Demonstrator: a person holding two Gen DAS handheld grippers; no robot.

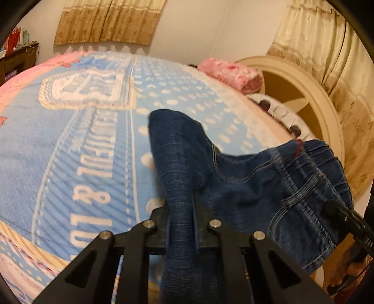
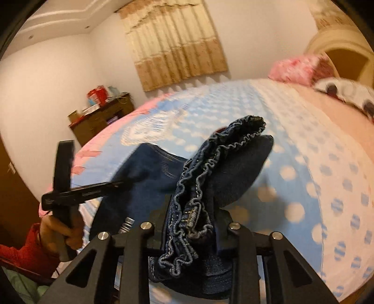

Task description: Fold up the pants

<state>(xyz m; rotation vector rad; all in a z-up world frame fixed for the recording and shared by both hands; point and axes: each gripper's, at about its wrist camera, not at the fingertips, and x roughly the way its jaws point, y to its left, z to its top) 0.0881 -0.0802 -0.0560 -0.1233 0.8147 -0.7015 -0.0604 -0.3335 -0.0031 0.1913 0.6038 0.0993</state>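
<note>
The left gripper [image 1: 181, 205] is closed on a fold of the jeans [image 1: 245, 182], and the right gripper [image 2: 194, 219], at its three o'clock, is clamped on the gathered waistband [image 2: 198, 187].

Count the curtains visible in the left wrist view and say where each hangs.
2. One curtain hangs on the far wall beyond the bed; the other curtain hangs at right behind the headboard. Others may be out of frame.

Pants [image 1: 245, 177] hang above the bed [image 1: 70, 145].
</note>
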